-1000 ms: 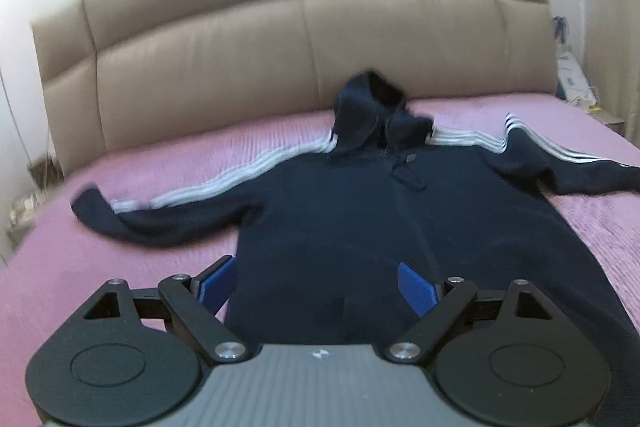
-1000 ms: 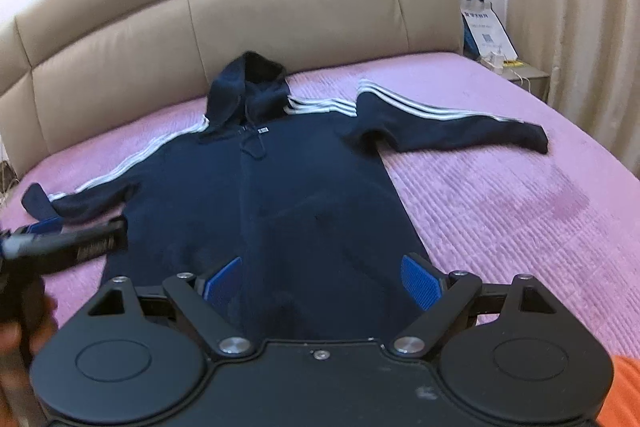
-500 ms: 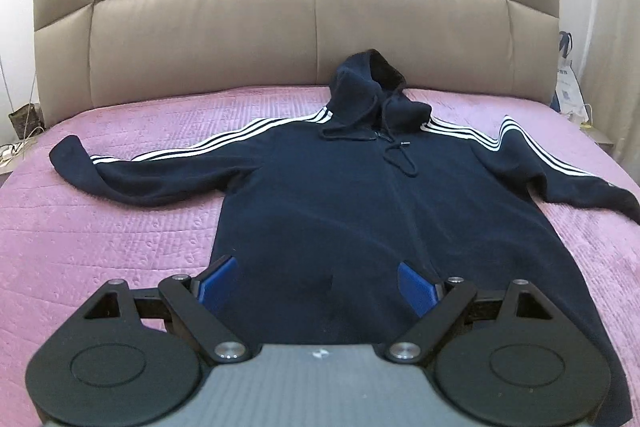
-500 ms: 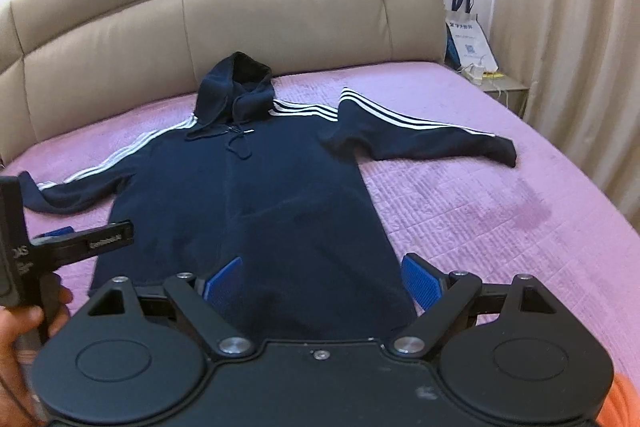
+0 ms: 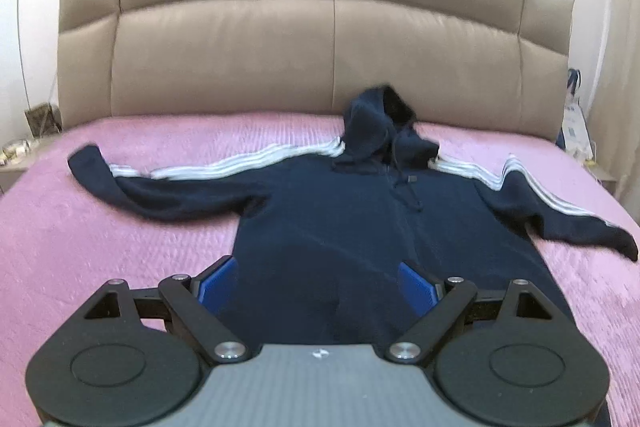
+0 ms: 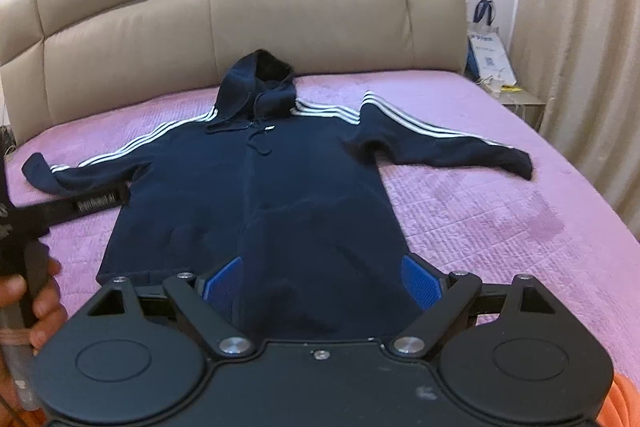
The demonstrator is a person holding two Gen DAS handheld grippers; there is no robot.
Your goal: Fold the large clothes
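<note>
Hoodie point(image 5: 360, 227), navy with white sleeve stripes, lies flat mid-frame on the pink bedspread point(image 5: 100, 247), sleeves spread sideways. Left gripper point(image 5: 316, 287) and right gripper point(image 6: 320, 279) hover at the lower frame, fingers spread wide, holding nothing.

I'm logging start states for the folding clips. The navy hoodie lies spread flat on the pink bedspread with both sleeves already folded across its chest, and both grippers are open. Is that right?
Not quite. The hoodie has both sleeves stretched out sideways on the bedspread, as the right wrist view shows. The rest holds: the left gripper and right gripper are open.
</note>
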